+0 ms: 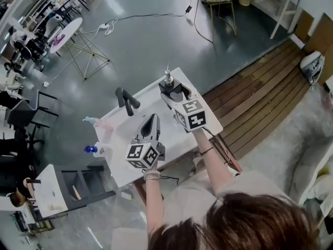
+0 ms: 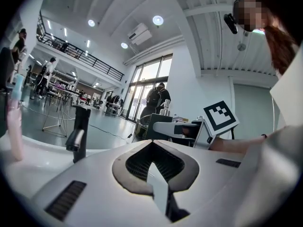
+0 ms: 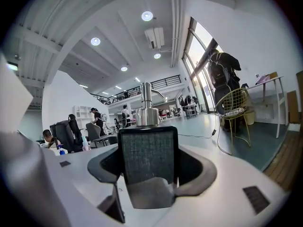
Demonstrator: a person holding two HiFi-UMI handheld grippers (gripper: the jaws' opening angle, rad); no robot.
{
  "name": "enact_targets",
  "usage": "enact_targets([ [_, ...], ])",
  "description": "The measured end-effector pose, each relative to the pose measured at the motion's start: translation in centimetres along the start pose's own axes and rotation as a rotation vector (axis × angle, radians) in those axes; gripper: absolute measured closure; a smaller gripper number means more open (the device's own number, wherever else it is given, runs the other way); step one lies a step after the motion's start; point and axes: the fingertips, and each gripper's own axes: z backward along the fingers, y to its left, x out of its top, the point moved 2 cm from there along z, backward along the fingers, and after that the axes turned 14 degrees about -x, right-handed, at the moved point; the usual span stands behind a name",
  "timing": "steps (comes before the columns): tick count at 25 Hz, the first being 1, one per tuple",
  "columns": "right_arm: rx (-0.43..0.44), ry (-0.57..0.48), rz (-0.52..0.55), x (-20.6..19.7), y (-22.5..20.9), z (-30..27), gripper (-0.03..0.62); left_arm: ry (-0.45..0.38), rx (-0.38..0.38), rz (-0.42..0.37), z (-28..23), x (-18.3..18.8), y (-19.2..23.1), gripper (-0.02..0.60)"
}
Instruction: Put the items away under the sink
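Observation:
A black soap dispenser with a silver pump stands upright between the jaws of my right gripper, which is shut on it above the far right of the white sink counter. In the right gripper view the dispenser fills the gap between the jaws. My left gripper hovers over the counter's middle, its jaws shut to a point with nothing in them. A black faucet rises at the counter's far edge. A pink bottle and a blue-capped bottle stand at the left end.
The faucet is left of and beyond my left gripper. A wooden deck lies right of the counter. A wire chair and a floor cable are beyond. Desks and seated people fill the left side.

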Motion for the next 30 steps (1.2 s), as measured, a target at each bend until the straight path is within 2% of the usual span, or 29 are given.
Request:
enact_targets([
  [7, -0.009, -0.016, 0.001, -0.9, 2.2, 4.5, 0.273, -0.016, -0.011, 0.023, 4.4, -2.0, -2.2, 0.581],
  [15, -0.006, -0.034, -0.006, -2.0, 4.9, 8.8, 0.273, -0.04, -0.017, 0.022, 8.4, -2.6, -4.0, 0.581],
  [24, 0.015, -0.064, 0.0, -2.3, 6.8, 12.7, 0.273, -0.032, -0.039, -0.01, 10.7, -3.4, -6.9, 0.581],
  [27, 0.014, -0.07, -0.017, -2.5, 6.8, 13.4, 0.273, 0.003, -0.024, -0.02, 11.3, -4.0, -7.0, 0.581],
  [30, 0.034, -0.076, -0.011, -2.2, 6.6, 14.5, 0.273, -0.018, -0.008, -0.028, 11.2, -3.3, -7.9, 0.581],
])
